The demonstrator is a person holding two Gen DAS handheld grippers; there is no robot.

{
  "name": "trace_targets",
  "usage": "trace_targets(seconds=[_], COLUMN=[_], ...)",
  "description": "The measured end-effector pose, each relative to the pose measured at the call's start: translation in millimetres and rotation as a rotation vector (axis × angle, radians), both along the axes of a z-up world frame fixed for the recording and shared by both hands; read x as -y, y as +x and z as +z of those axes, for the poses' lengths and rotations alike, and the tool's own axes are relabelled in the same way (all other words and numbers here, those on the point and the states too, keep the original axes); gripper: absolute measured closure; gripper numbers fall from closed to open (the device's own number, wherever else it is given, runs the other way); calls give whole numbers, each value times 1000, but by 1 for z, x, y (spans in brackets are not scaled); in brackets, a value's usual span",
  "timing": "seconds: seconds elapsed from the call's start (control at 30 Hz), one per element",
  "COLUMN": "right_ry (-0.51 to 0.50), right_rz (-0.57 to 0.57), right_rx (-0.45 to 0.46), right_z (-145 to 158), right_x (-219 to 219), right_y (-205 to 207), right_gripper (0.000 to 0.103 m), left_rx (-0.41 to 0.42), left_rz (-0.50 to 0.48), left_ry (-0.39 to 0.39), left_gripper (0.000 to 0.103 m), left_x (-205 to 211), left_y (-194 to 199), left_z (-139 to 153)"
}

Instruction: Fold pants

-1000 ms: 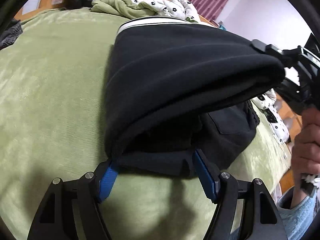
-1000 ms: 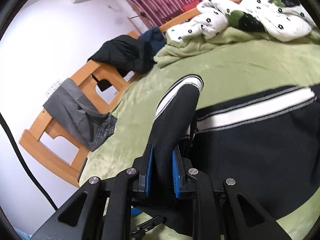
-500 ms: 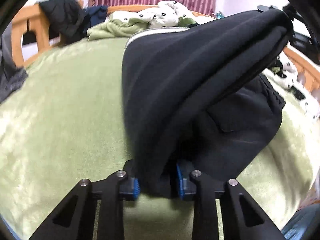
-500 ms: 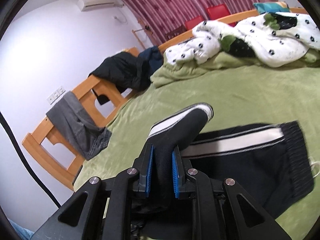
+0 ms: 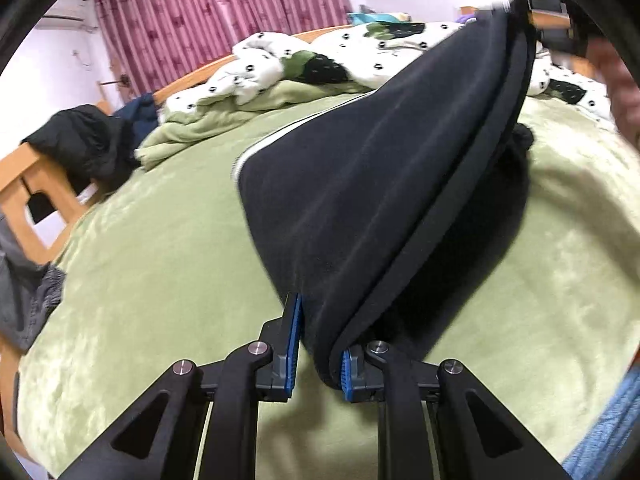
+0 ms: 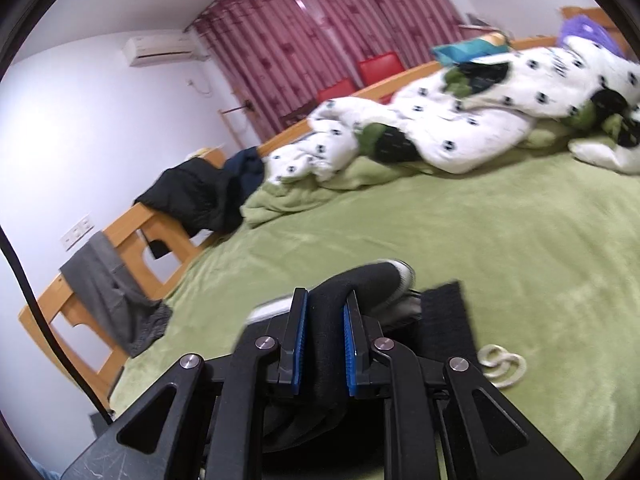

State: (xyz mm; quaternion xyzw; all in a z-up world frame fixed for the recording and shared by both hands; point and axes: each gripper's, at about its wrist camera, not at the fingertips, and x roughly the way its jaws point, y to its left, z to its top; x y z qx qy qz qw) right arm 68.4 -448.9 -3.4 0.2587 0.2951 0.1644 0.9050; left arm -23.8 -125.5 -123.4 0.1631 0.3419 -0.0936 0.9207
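The black pants (image 5: pixel 380 184) with a white side stripe hang lifted above the green bed, stretched between both grippers. My left gripper (image 5: pixel 318 344) is shut on one end of the folded cloth. My right gripper (image 6: pixel 325 328) is shut on the other end of the pants (image 6: pixel 360 280); it also shows at the upper right of the left wrist view (image 5: pixel 548 12). The black ribbed waistband (image 6: pixel 448 312) and its white drawstring (image 6: pixel 502 364) hang by the right gripper over the bed.
The green bed cover (image 5: pixel 152 280) lies below. A white spotted duvet (image 6: pixel 460 128) and a green blanket (image 5: pixel 208 128) are heaped at the far side. Dark clothes (image 6: pixel 200 196) and grey trousers (image 6: pixel 108 300) hang on the wooden bed frame (image 6: pixel 132 240) at left.
The left gripper shut on the pants. Both grippers rose with the pants, lifting them off the bed. The views tilted up toward the curtains.
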Motion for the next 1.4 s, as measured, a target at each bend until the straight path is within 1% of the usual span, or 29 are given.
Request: trace_targets(seconds=[0.07,0.13,0.2,0.27,0.33,0.4,0.43,0.47,0.5,0.57,0.63,0.7,0.77,0.8,0.83,0.87,0.9,0.93,0.97,1.0,1.03,1.07,1.1,1.17,1.2,1.3,1.37,1.4], right_ry=[-35,-61,-93,-107,-100,-122,-131,-130,-125,-95,-109,-176,-206,-209,-202,-192,-176,-165,-167,-176,-194,-210,-214,-214,-212,-202,-197,-197], right_rz=[-20,-31,-45,-46,-49,-58,-63,-68,-72,-71,-54,-41,-43,-42,-39,-38,-40,-49,-57,-70,-86,-96,-99,-102,-101,-106,-95,-90], right_rx=[-66,-154,-236,-227,-224,-230,-231,-231,-232,-222,-212,-231,-246,-243,-244,-247,-251,-249,-244,-235,-221,-205,-187,-177,-178,-197,-214,-223], right_z=[-27,-55,-84,-92,-89,-87,-87,-87,-88,-82,-77,-80,-87,-87,-86,-85,-83,-80,-76,-73,-67,-62,-57,-51,-49,-46,-49,-52], right_x=[8,12,11,11,13,10,8,8,8,10,5,-8,-14,-14,-12,-10,-6,-1,1,2,3,3,3,1,0,-6,-10,-11], right_y=[0,4,8,3,1,1,0,-2,-3,-9,-14,-18,-18,-20,-20,-20,-19,-20,-20,-21,-19,-17,-14,-4,4,29,43,47], right_gripper=[87,87,87,86,85,85,85,85,85,85,86,86,85,85,85,84,83,81,75,73,68,62,60,49,47,41,34,34], left_rx=[-27,-56,-97,-146,-183,-230,-246,-246,-226,-165,-136,-180,-206,-203,-206,-217,-234,-242,-235,-230,-229,-235,-243,-263,-264,-264,-278,-287], left_rz=[-28,-51,-61,-44,-12,23,38,43,46,44,49,60,63,60,55,47,28,11,0,-6,-11,-6,3,40,52,72,53,46], left_ry=[-15,-45,-101,-188,-278,-350,-386,-407,-397,-355,-310,-310,-339,-345,-345,-343,-345,-336,-325,-324,-340,-375,-404,-474,-497,-562,-601,-609], left_gripper=[83,76,73,72,72,72,78,83,89,90,90,90,90,90,87,87,84,76,71,59,55,55,55,50,49,48,44,43], left_x=[-2,-6,-13,-22,-28,-33,-35,-36,-36,-39,-43,-51,-54,-55,-54,-54,-55,-55,-60,-64,-71,-81,-89,-104,-108,-112,-105,-99], left_y=[3,6,5,4,4,10,13,13,12,10,13,20,20,19,17,15,13,10,5,1,-3,-7,-7,2,8,41,65,81], left_z=[0,-1,-2,-4,-8,-17,-21,-22,-20,-12,-8,-18,-24,-22,-20,-19,-17,-14,-11,-9,-6,-3,-1,4,5,13,16,15])
